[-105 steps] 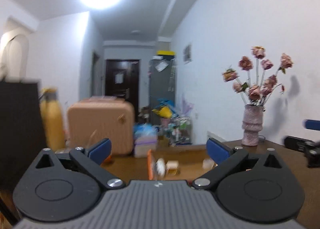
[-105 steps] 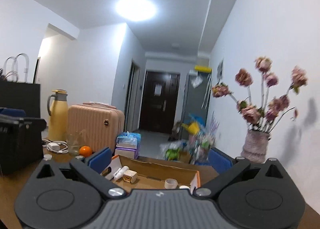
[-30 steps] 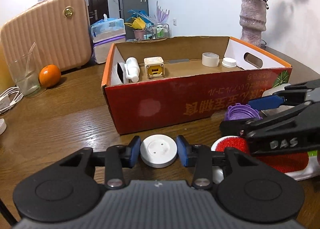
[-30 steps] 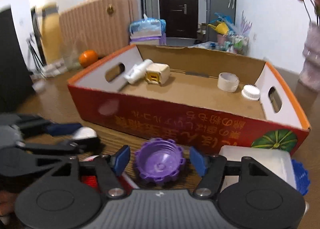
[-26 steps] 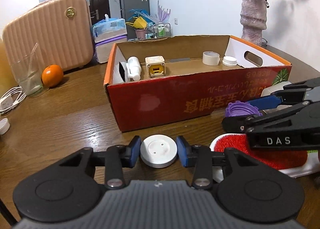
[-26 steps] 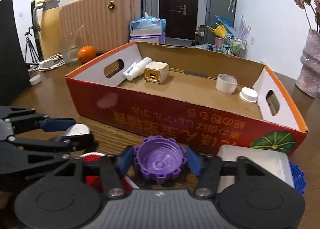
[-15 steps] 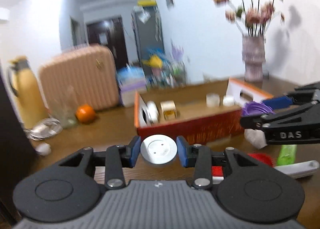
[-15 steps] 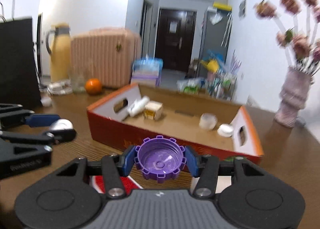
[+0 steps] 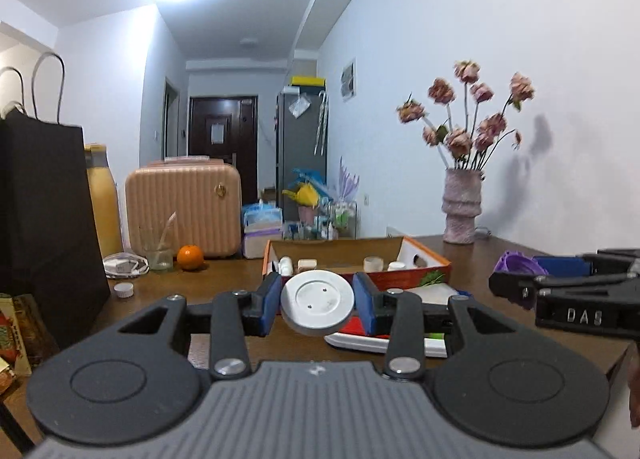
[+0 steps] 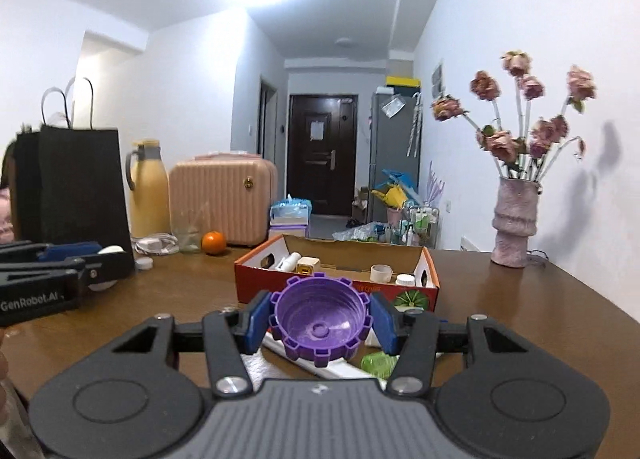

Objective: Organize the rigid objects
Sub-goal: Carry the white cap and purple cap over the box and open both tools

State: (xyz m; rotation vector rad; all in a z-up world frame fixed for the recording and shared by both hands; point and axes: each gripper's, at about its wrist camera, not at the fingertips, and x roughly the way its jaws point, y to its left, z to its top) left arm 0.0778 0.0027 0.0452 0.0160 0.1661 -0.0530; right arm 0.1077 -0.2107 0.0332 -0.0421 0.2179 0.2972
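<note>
Two lids held at once, one per hand, both clear of the desk (image 10: 500, 291).

Left gripper (image 9: 317, 303): jaws clamped on a white round lid (image 9: 318, 300), flat face toward the camera, tilted a little down at its near edge. Blue pads press both sides.

Right gripper (image 10: 319, 319): jaws clamped on a purple notched cap (image 10: 320, 321), hollow side facing the camera. Jaws have just been closing; the cap sits firmly between the pads.

Target, in my judgement: the red cardboard box (image 10: 336, 287), open-topped, lying ahead of both grippers and lower than them. Its long axis runs left to right across both views. Already inside: a white bottle (image 10: 289, 261) and a small cream cube (image 10: 307, 264) at the left end, a tape roll (image 10: 380, 273) and a small white cap (image 10: 405, 280) toward the right.

Key relation: the box lies straight ahead of the right gripper and slightly right of centre for the left one. The middle of the box floor looks bare. Neither hand is plainly nearer.

Below the jaws on the near desk: a white tray (image 9: 372, 341) with something red, and a green item (image 10: 378, 365), not yet sorted.

Far left: an orange (image 10: 213, 242), a drinking glass (image 10: 188, 235), a black paper bag (image 10: 80, 187).
</note>
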